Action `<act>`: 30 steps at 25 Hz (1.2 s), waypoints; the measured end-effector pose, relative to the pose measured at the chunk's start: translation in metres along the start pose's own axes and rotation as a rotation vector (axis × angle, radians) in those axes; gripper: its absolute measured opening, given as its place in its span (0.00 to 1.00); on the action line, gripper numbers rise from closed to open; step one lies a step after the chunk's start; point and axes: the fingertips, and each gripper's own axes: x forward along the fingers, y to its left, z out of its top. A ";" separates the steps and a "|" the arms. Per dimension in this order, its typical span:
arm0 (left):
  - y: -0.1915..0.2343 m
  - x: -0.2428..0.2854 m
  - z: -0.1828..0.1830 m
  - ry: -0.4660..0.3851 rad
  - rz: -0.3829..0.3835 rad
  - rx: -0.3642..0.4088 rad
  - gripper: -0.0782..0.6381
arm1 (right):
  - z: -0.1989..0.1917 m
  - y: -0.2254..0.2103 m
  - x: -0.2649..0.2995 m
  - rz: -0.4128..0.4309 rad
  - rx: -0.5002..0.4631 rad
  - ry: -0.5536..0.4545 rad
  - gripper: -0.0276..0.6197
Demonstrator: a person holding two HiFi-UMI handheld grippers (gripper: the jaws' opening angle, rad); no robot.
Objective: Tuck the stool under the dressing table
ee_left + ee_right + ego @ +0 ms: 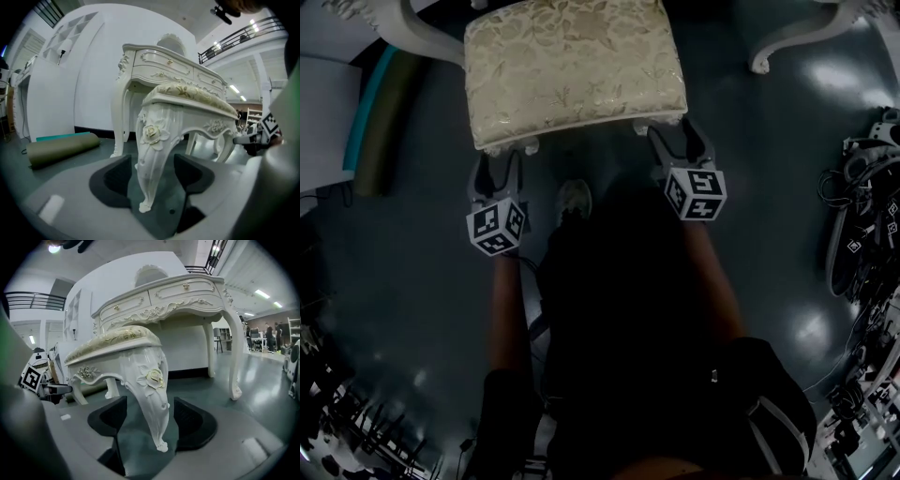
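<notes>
I am lining up on the stool (572,70), top centre of the head view. My left gripper (499,161) and right gripper (680,141) are straddling its near legs, jaws open, not touching. Next, I judge: clamp, then push under the dressing table (164,298).

Head view: steeply down onto stool (572,70). Gripper views: low, close, facing same stool's legs.

Dark clothes (619,309), black-and-white marker cubes (496,227)
</notes>
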 end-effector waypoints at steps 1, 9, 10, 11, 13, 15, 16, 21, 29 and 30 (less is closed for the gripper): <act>0.000 0.002 0.001 -0.008 -0.001 -0.006 0.51 | -0.001 -0.002 0.003 -0.004 0.000 0.004 0.53; -0.001 0.005 0.002 -0.035 -0.028 -0.013 0.41 | -0.004 -0.006 0.006 -0.017 -0.011 -0.004 0.37; -0.002 0.006 0.001 -0.036 -0.028 -0.010 0.41 | -0.004 -0.006 0.007 -0.016 -0.013 -0.006 0.37; -0.002 0.006 0.001 -0.036 -0.027 -0.008 0.41 | -0.004 -0.007 0.007 -0.015 -0.015 -0.008 0.37; -0.001 0.009 0.000 -0.036 -0.027 -0.006 0.40 | -0.005 -0.007 0.009 -0.017 -0.017 -0.009 0.36; 0.000 0.011 -0.003 -0.037 -0.027 -0.007 0.40 | -0.008 -0.007 0.010 -0.021 -0.014 -0.009 0.36; 0.001 0.012 -0.004 -0.038 -0.027 -0.008 0.40 | -0.009 -0.007 0.010 -0.022 -0.012 -0.009 0.36; 0.005 0.042 0.015 -0.038 -0.037 0.000 0.40 | 0.009 -0.014 0.031 -0.032 0.001 -0.024 0.36; 0.012 0.087 0.039 -0.078 -0.049 0.004 0.40 | 0.033 -0.027 0.070 -0.045 0.000 -0.038 0.36; 0.013 0.093 0.041 -0.083 -0.050 0.006 0.40 | 0.035 -0.028 0.074 -0.046 0.000 -0.040 0.36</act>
